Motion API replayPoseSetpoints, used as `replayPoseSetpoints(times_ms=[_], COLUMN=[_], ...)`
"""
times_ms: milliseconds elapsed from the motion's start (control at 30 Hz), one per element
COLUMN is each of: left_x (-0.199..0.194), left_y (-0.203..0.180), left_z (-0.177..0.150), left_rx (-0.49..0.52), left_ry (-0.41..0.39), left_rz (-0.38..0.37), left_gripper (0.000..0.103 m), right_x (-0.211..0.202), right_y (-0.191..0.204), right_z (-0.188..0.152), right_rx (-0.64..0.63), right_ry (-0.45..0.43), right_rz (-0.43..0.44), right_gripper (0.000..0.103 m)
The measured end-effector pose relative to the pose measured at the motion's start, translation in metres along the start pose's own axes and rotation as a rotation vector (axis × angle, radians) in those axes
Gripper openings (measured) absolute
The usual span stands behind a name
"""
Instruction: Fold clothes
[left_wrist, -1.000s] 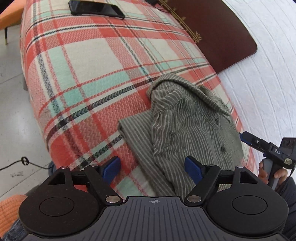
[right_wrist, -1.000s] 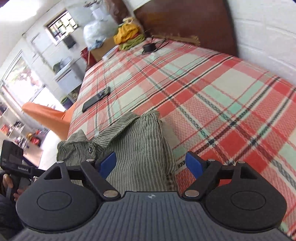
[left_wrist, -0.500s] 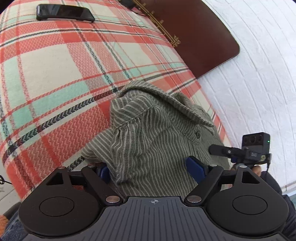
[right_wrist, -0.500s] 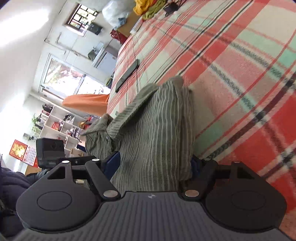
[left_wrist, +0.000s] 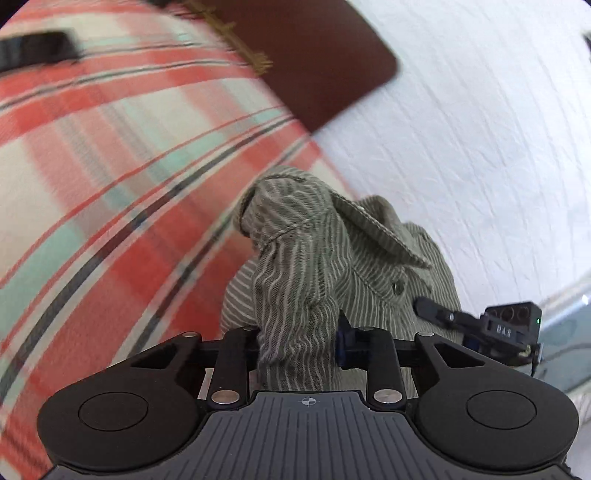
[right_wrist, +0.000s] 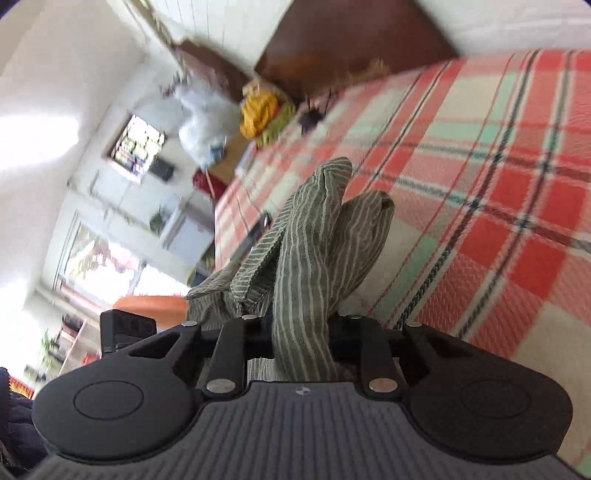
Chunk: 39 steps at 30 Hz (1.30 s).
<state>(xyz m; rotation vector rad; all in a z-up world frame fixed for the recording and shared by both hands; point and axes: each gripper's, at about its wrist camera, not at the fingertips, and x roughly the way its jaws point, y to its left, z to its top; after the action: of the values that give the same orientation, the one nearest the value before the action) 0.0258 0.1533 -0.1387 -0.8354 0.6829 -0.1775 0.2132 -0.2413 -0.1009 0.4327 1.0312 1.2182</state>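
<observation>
Two tongs, one shirt. My left tongs (left_wrist: 297, 345) are closing with a thick bunch of the striped shirt (left_wrist: 314, 266) between the jaws, the cloth standing up out of them in a gathered column. My right tongs (right_wrist: 301, 332) are closing too, with a narrower fold of the same shirt (right_wrist: 314, 236) rising from between their jaws.

From the shirt outward: most of it sits just ahead of both tongs, partly lifted and crumpled, its collar and a button (left_wrist: 397, 286) showing on the side toward the right tongs (left_wrist: 476, 325), which appear beyond the collar in the left view. Under and past the shirt lies the plaid bed (left_wrist: 110, 184); well beyond the shirt are the headboard (left_wrist: 314, 55) and a dark phone (left_wrist: 33, 51) near the bed's far edge. The white wall (left_wrist: 480, 129) runs beside the shirt.

I judge the shirt light, soft and limp, a thin woven cloth that will sag and crease wherever it is not held, and not fragile. Bunched grips like these hold firmly but hide the edges, so a clean fold would want holds at matching seams or corners, shoulder and hem, rather than mid-panel. The weave looks rough enough not to slip from the pads.
</observation>
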Motion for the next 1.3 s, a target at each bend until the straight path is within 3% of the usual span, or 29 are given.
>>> replayPoseSetpoints(times_ms=[133, 300, 433, 533, 800, 867, 933, 967, 1000, 1033, 1100, 1167, 1300], left_x=[0.029, 0.093, 0.154, 0.203, 0.315, 0.344, 0.368, 0.374, 0.373, 0.372, 0.359, 0.339, 0.313], left_y=[-0.038, -0.114, -0.162, -0.189, -0.21, -0.196, -0.176, -0.164, -0.154, -0.145, -0.138, -0.147, -0.178], left_z=[0.025, 0.042, 0.042, 0.046, 0.064, 0.066, 0.067, 0.069, 0.072, 0.075, 0.083, 0.089, 0.103], left_rx=[0.122, 0.31, 0.374, 0.403, 0.449, 0.434, 0.397, 0.367, 0.33, 0.297, 0.29, 0.351, 0.411], left_ry=[0.03, 0.072, 0.103, 0.121, 0.148, 0.17, 0.181, 0.172, 0.168, 0.164, 0.16, 0.105, 0.049], left_rz=[-0.104, -0.23, -0.303, -0.316, -0.25, -0.19, -0.081, -0.043, -0.04, -0.04, -0.073, -0.066, -0.141], left_gripper=[0.027, 0.027, 0.026, 0.026, 0.026, 0.029, 0.04, 0.041, 0.053, 0.057, 0.059, 0.057, 0.057], right_x=[-0.057, -0.128, -0.173, -0.194, -0.204, -0.192, -0.18, -0.176, -0.172, -0.168, -0.173, -0.182, -0.188], right_y=[0.014, 0.018, 0.008, -0.011, -0.093, -0.121, -0.14, -0.145, -0.15, -0.155, -0.149, -0.137, -0.113], right_z=[-0.021, -0.032, -0.023, -0.009, 0.034, 0.041, 0.045, 0.045, 0.046, 0.046, 0.041, 0.035, 0.023], right_rx=[0.007, 0.044, 0.071, 0.093, 0.166, 0.199, 0.23, 0.231, 0.232, 0.232, 0.19, 0.127, 0.029], right_ry=[-0.175, -0.41, -0.56, -0.629, -0.696, -0.709, -0.704, -0.695, -0.685, -0.674, -0.666, -0.654, -0.669], right_rz=[-0.06, -0.174, -0.267, -0.318, -0.379, -0.426, -0.52, -0.567, -0.615, -0.662, -0.696, -0.718, -0.705], right_gripper=[0.023, 0.023, 0.023, 0.023, 0.024, 0.03, 0.052, 0.053, 0.053, 0.054, 0.057, 0.057, 0.053])
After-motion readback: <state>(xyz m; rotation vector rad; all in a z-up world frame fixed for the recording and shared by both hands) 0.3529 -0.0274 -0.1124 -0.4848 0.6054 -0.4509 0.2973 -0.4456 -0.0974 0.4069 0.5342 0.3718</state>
